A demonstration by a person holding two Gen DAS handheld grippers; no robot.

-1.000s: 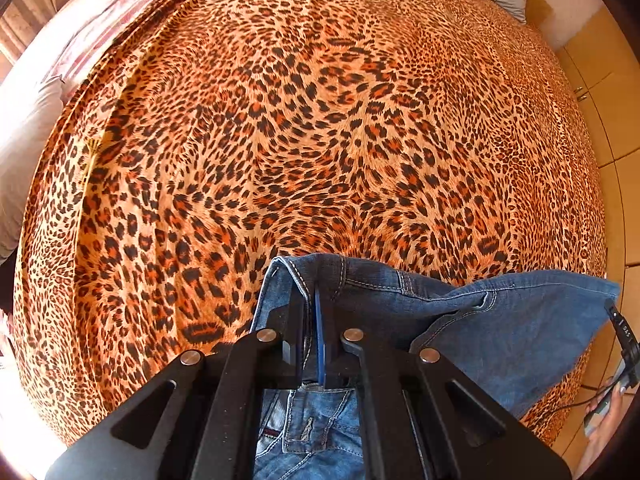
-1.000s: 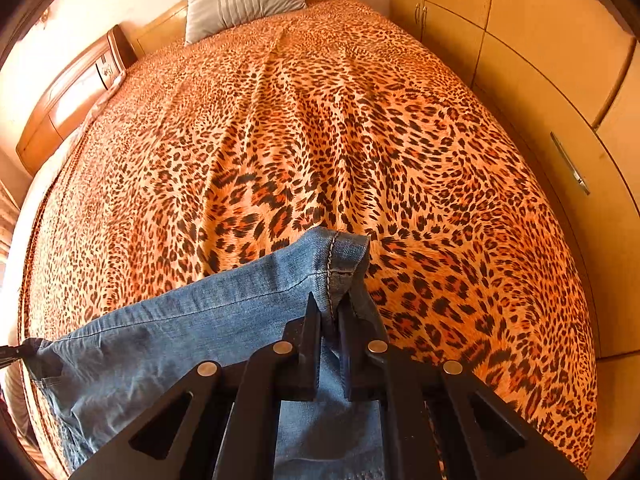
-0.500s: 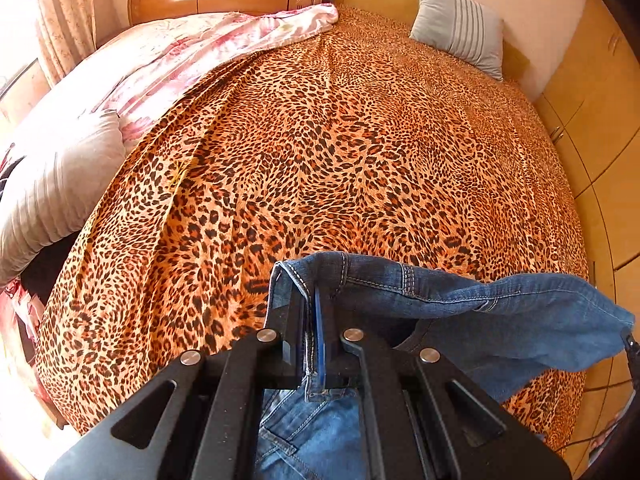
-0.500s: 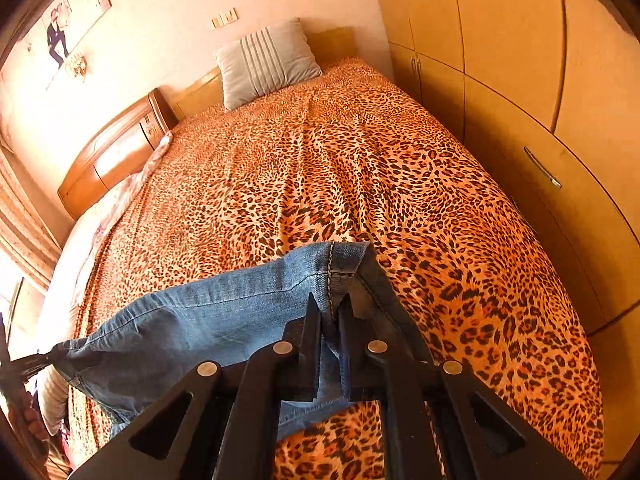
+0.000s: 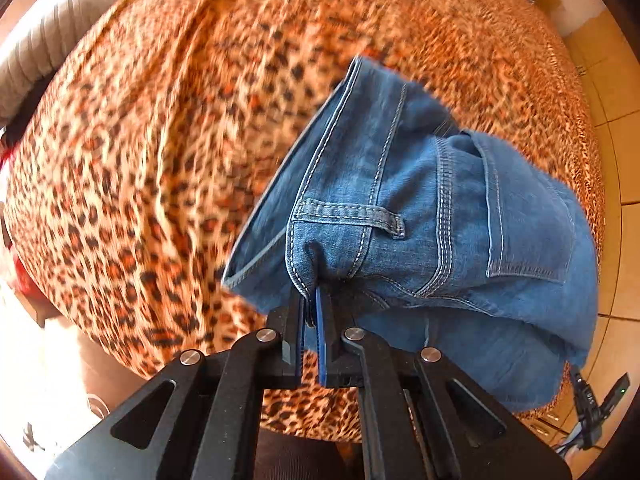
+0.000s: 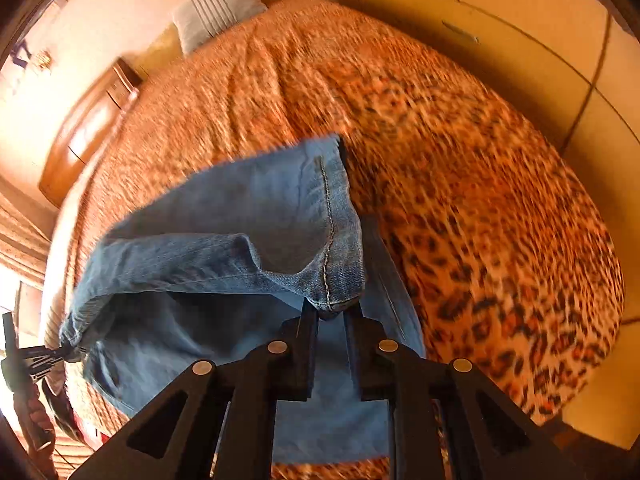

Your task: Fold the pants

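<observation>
Blue jeans (image 5: 400, 208) hang over a leopard-print bed (image 5: 160, 140). My left gripper (image 5: 311, 304) is shut on the waistband beside a belt loop, and the seat and back pocket spread out ahead of it. In the right wrist view a leg hem (image 6: 336, 280) sits between the tips of my right gripper (image 6: 331, 318). Those jaws are opening, with a gap showing below the hem. The denim sags from there to my left gripper (image 6: 66, 354) at the left edge, which a hand holds. The picture is blurred by motion.
Wardrobe doors (image 6: 520, 20) run close along the bed's right side. A striped pillow (image 6: 216, 8) and a wooden headboard (image 6: 92, 128) stand at the far end. A grey cushion (image 5: 40, 40) lies at the bed's left edge, and tiled floor (image 5: 616, 160) shows on the right.
Both grippers have swept fast across the bed and the jeans have swung with them. The seat and back pocket now show ahead of the left gripper. The right jaws have parted.
</observation>
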